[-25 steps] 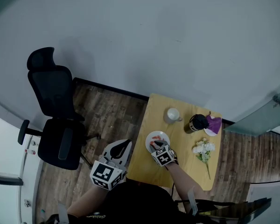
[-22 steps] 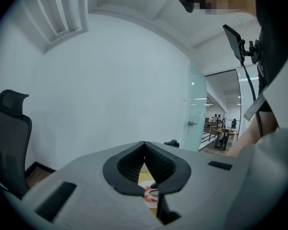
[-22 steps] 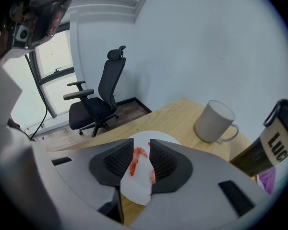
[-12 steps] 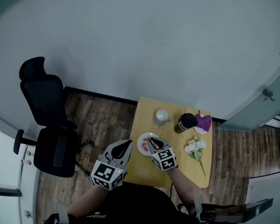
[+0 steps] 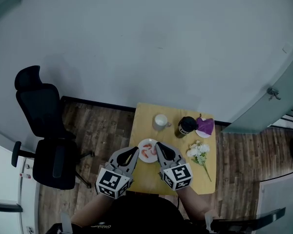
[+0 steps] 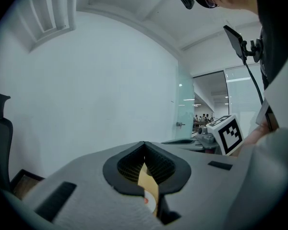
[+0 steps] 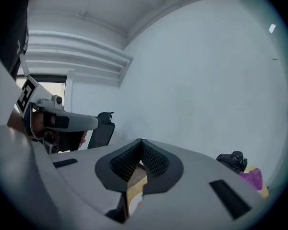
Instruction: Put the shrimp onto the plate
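Observation:
Two orange-red shrimp (image 5: pixel 146 152) lie on the small white plate (image 5: pixel 147 158) near the left edge of the yellow table (image 5: pixel 151 175). My right gripper (image 5: pixel 158 145) is raised above the table just right of the plate; its jaws have just been closing and now stand shut with nothing between them. My left gripper (image 5: pixel 133 150) hangs level at the plate's left side, shut and empty. In the left gripper view a sliver of the plate (image 6: pixel 149 202) shows below the closed tips (image 6: pixel 144 143). The right gripper view shows closed tips (image 7: pixel 141 141) too.
A white mug (image 5: pixel 160 121), a black cup (image 5: pixel 186 126), a purple cloth (image 5: pixel 204 126) and a white flower bunch (image 5: pixel 198 152) sit on the table's far and right parts. A black office chair (image 5: pixel 44 130) stands on the wood floor at the left.
My right gripper has let go over the plate, risen off it and drawn back toward me, jaws closing. Shrimp now lie uncovered on the plate. The left gripper shifted slightly.

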Demonstrator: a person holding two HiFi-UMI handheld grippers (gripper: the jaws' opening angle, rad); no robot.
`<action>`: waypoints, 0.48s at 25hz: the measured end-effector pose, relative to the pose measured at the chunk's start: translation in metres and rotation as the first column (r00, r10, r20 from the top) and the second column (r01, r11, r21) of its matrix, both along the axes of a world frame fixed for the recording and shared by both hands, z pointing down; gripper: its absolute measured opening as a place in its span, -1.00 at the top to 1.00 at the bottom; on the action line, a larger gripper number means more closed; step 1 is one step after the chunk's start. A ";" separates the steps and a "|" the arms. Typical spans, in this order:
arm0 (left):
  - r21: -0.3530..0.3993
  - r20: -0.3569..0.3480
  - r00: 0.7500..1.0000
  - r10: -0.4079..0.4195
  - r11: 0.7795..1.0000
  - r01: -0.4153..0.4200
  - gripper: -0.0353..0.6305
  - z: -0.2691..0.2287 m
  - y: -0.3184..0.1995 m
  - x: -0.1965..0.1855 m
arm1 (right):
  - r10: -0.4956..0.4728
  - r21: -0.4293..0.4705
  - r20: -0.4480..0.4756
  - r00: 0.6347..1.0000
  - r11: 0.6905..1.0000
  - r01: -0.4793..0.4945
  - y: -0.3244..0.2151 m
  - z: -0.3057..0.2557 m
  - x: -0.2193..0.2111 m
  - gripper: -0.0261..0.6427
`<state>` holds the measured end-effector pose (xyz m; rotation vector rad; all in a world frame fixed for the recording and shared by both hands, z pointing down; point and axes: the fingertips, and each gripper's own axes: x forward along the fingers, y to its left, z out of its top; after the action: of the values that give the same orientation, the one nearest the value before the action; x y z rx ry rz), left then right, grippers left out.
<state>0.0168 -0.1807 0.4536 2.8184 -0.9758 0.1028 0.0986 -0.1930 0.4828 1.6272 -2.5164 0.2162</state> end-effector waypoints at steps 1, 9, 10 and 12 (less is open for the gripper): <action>0.002 0.002 1.000 0.001 1.000 -0.001 0.89 0.000 0.001 0.001 | 0.010 0.012 0.010 1.000 1.000 -0.010 0.004 -0.007 0.003 0.91; 0.014 -0.010 1.000 0.013 1.000 -0.013 0.89 -0.004 0.007 0.015 | 0.067 0.083 0.084 0.994 0.994 -0.074 0.036 -0.048 0.022 0.91; 0.015 -0.011 1.000 0.016 1.000 -0.016 0.89 -0.004 0.009 0.017 | 0.073 0.086 0.089 0.993 0.993 -0.081 0.040 -0.050 0.024 0.91; 0.015 -0.012 1.000 0.023 1.000 -0.023 0.89 -0.005 0.010 0.021 | 0.082 0.091 0.096 0.992 0.992 -0.091 0.044 -0.052 0.026 0.91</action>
<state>0.0378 -0.1702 0.4490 2.8410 -0.9455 0.0812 0.1250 -0.1486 0.4311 1.8044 -2.5626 0.1866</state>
